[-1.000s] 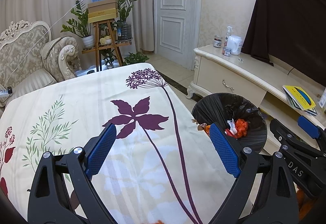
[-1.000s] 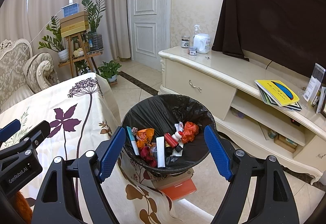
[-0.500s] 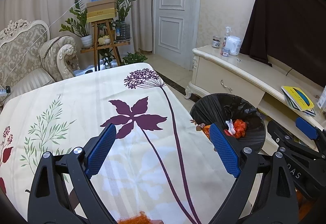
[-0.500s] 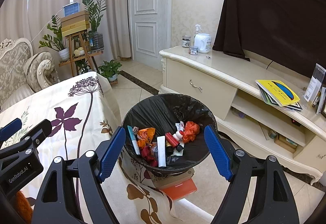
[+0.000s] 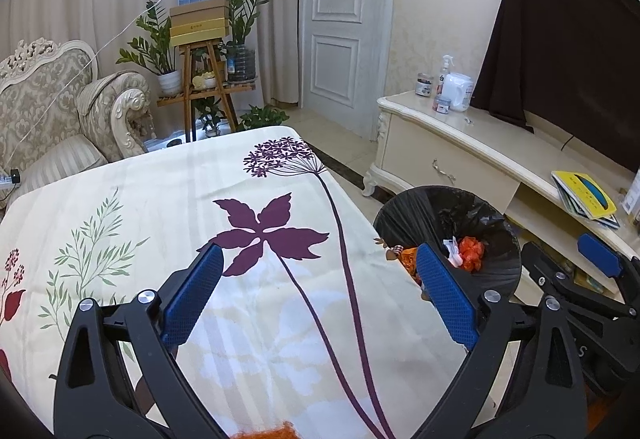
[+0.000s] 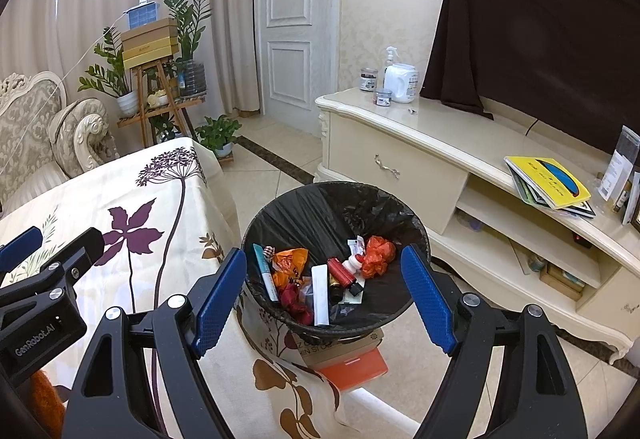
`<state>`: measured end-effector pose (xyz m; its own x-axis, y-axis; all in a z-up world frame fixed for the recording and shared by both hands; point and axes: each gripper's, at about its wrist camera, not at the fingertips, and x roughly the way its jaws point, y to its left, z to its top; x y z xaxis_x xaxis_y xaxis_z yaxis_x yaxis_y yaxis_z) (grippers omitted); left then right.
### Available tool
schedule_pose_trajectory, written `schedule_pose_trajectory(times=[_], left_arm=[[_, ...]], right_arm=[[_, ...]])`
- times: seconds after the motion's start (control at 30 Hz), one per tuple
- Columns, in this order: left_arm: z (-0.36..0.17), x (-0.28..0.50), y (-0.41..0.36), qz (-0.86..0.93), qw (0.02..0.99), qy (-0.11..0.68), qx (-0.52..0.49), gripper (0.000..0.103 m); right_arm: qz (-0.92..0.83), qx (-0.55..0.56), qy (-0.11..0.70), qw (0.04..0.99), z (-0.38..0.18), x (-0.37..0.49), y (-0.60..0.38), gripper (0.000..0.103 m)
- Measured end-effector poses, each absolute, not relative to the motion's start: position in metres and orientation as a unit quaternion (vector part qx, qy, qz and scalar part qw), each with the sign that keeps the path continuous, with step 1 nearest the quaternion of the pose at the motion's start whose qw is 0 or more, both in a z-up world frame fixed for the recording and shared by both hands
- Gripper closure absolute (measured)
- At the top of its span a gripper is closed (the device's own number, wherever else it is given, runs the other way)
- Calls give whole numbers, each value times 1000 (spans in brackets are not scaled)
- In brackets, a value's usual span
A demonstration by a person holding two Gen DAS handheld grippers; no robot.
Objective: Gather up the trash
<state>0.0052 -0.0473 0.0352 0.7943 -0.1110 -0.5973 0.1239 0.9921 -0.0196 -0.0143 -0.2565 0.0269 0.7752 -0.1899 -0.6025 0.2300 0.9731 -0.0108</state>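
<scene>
Although the left wrist view showed mostly tablecloth [image 5: 256,179], it gave a fair idea of progress. The left gripper [image 5: 320,299] hung over the table with its blue pads spread wide apart and nothing between them. The flowered cloth ahead of it carried no litter that I could make out. Only a scrap of something orange and fuzzy [image 5: 276,431] peeked in at the bottom edge, too cut off to say whether it was rubbish or not. Off the table's right edge stood the bin [image 5: 424,207], lined with a black bag, with a few orange and white bits visible inside. The right gripper [image 5: 600,271] showed at the far right of this view, beside the bin.

In the right wrist view, the right gripper [image 6: 324,299] was held above the bin [image 6: 320,203], its pads also wide apart and empty. The trash [image 6: 320,279] lay in the bottom of the bag: orange wrappers, a white stick, a red tube, a blue-and-white tube and some crumpled red pieces. The bin stood just beside the table's corner, resting on a box [image 6: 352,363] with an orange front. The left gripper [image 6: 36,279] appeared at the left edge, over the cloth.

Judging by all this, the collecting looked nearly or fully done. What might have remained was that orange scrap near the table's close edge, if it was rubbish at all.
</scene>
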Motion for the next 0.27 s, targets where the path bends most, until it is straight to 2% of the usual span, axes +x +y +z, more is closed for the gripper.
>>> schedule_pose_trajectory(times=[0.27], left_arm=[[29,13,-30,-36,942,333,2,7]], right_arm=[[-101,25,320,942,25,-11,-244,25]])
